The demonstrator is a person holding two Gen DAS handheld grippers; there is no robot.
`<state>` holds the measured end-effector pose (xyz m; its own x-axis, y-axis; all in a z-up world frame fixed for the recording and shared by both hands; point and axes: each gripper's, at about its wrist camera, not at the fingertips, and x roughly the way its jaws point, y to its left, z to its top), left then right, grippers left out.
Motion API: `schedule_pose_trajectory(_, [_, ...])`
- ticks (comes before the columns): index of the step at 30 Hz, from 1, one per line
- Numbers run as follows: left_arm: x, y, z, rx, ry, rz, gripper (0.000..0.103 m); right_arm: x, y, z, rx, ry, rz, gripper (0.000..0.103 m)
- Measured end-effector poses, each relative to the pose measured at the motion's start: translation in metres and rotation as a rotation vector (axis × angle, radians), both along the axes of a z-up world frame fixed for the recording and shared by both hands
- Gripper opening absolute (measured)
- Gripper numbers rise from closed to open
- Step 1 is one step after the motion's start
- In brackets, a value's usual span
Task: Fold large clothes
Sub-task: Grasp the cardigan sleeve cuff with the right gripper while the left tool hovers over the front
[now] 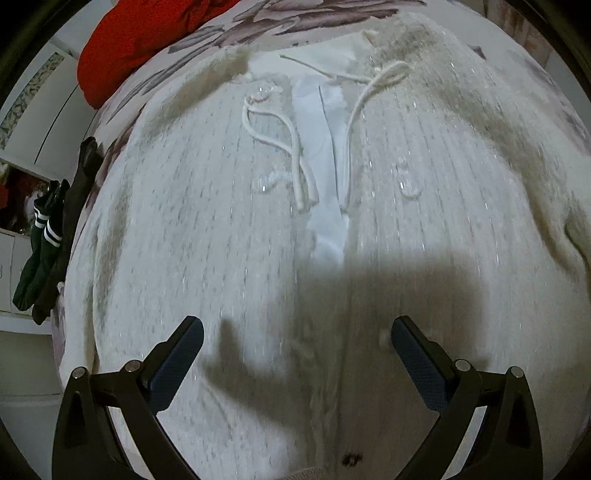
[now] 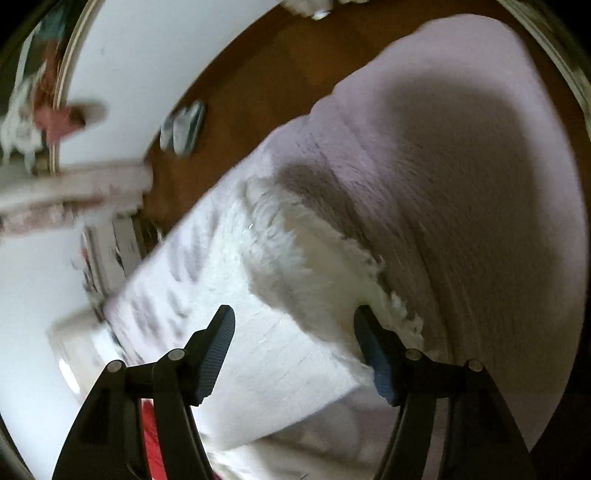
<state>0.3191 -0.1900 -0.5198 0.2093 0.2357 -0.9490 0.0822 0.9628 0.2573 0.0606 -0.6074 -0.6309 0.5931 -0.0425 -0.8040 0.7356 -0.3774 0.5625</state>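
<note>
A large white fuzzy knit garment (image 1: 229,229) with silver threads lies spread flat on the bed, its front opening and white drawstrings (image 1: 299,162) toward the far side. My left gripper (image 1: 297,336) hovers open above its near part, empty. In the right wrist view a white sleeve or edge of the garment (image 2: 280,295) with fluffy trim (image 2: 332,258) lies between the fingers of my right gripper (image 2: 295,328), which is open wide and empty.
A red cloth (image 1: 147,40) lies at the bed's far left. Dark green socks with white stripes (image 1: 40,254) hang over the left edge. The floral bedsheet (image 1: 295,22) shows beyond the garment. In the right wrist view, a pale blanket (image 2: 461,184), brown floor (image 2: 258,74), and slippers (image 2: 184,129).
</note>
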Motion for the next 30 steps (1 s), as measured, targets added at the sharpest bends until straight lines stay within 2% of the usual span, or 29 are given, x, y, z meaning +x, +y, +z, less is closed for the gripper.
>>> schedule_pose_trajectory(3, [0.009, -0.002, -0.002, -0.01, -0.01, 0.001, 0.103, -0.007, 0.013, 0.019, -0.046, 0.06, 0.069, 0.069])
schedule_pose_trajectory(5, [0.012, -0.007, -0.009, -0.01, -0.01, -0.004, 0.103, -0.006, 0.015, 0.006, -0.026, 0.075, 0.101, 0.069])
schedule_pose_trajectory(9, [0.014, -0.016, -0.031, 0.023, 0.005, -0.033, 0.103, -0.009, 0.015, -0.024, 0.009, 0.085, 0.041, 0.069])
schedule_pose_trajectory(12, [0.015, -0.016, -0.028, 0.023, -0.007, -0.046, 0.103, -0.03, 0.033, -0.005, 0.026, 0.037, -0.041, 0.069])
schedule_pose_trajectory(15, [0.014, -0.013, -0.028, 0.014, -0.009, -0.05, 0.103, -0.05, 0.047, 0.012, 0.011, 0.027, -0.045, 0.07])
schedule_pose_trajectory(18, [0.013, -0.012, -0.029, 0.012, -0.006, -0.042, 0.103, -0.048, 0.046, -0.006, 0.043, -0.006, -0.035, 0.075])
schedule_pose_trajectory(19, [0.014, -0.014, -0.028, 0.014, -0.005, -0.038, 0.103, -0.045, 0.043, -0.022, 0.05, -0.039, -0.038, 0.075])
schedule_pose_trajectory(22, [0.016, -0.016, -0.027, 0.01, -0.002, -0.024, 0.103, -0.017, 0.021, -0.055, 0.023, -0.064, -0.059, 0.077])
schedule_pose_trajectory(24, [0.015, -0.016, -0.023, 0.002, -0.007, -0.024, 0.103, 0.0, 0.016, -0.051, -0.033, -0.027, -0.078, 0.076])
schedule_pose_trajectory(25, [0.017, -0.015, -0.022, 0.001, -0.009, -0.025, 0.103, 0.017, 0.012, -0.043, -0.107, -0.042, -0.08, 0.056])
schedule_pose_trajectory(26, [0.017, -0.012, -0.02, 0.0, -0.011, -0.027, 0.103, 0.03, 0.007, -0.035, -0.139, -0.038, -0.037, 0.033])
schedule_pose_trajectory(27, [0.017, -0.009, -0.019, -0.002, -0.011, -0.026, 0.103, 0.044, 0.002, -0.026, -0.167, -0.026, 0.007, 0.013])
schedule_pose_trajectory(30, [0.02, 0.006, -0.009, -0.033, -0.008, 0.006, 0.103, 0.094, -0.004, 0.022, -0.29, -0.008, 0.149, 0.013])
